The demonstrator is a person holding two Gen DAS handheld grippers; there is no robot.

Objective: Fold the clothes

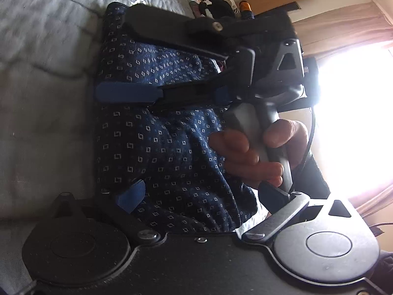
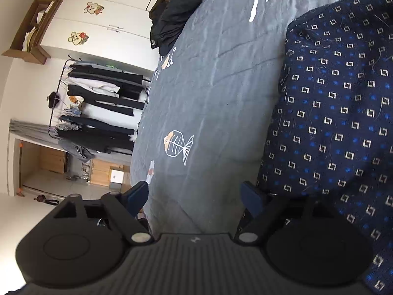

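Note:
A navy garment (image 1: 159, 147) with small white square marks lies folded on the grey bedsheet (image 1: 44, 98). My left gripper (image 1: 201, 196) hovers low over its near part, the blue pads wide apart and the cloth showing between them. The right gripper (image 1: 115, 56) reaches in from the right across the garment's far half, with a person's hand (image 1: 248, 152) on its handle. In the right wrist view the right gripper (image 2: 195, 196) is open over bare bedsheet (image 2: 208, 86). Its right fingertip sits at the edge of the garment (image 2: 331, 110), and nothing is pinched.
A heap of dark clothes (image 2: 176, 12) lies at the far end of the bed. Beyond the bed stand a rack of hanging clothes (image 2: 98, 103) and a white wardrobe (image 2: 110, 12). A bright window with curtains (image 1: 356, 110) is on the other side.

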